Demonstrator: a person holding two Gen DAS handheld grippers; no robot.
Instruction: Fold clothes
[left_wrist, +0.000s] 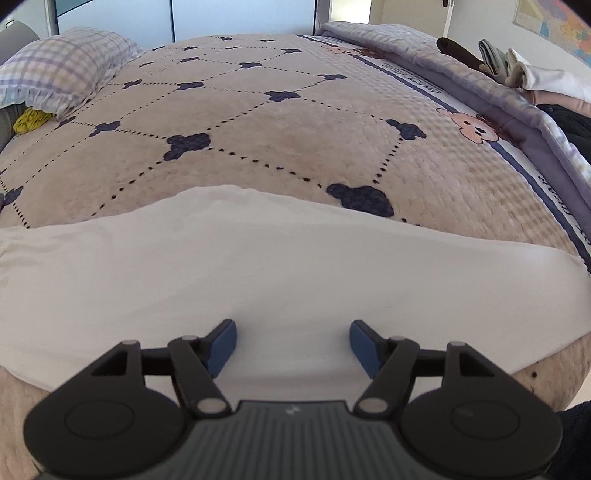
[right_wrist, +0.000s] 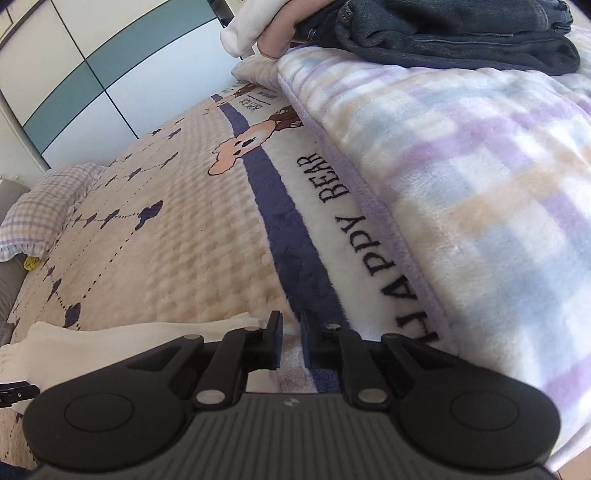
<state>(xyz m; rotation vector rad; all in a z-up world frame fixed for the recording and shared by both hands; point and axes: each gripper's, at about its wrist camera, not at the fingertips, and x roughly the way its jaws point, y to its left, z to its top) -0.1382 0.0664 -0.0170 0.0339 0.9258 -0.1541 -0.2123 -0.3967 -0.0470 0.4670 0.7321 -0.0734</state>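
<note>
While the white garment (left_wrist: 280, 266) lies spread flat on the near part of the bedspread (left_wrist: 258, 122), the left gripper (left_wrist: 293, 343) hovers low over it, level, fingers spread wide and holding nothing. The right gripper (right_wrist: 291, 338) sits beside the garment's edge (right_wrist: 129, 332), over the bedspread's navy stripe (right_wrist: 280, 206); its fingers stand nearly together with a narrow gap, and nothing is visibly pinched. Lettering along the stripe reads "HAPPY BEAR" (right_wrist: 354, 236). Beyond the stripe lies a checked blanket (right_wrist: 480, 184) bearing dark folded clothes (right_wrist: 454, 33).
</note>
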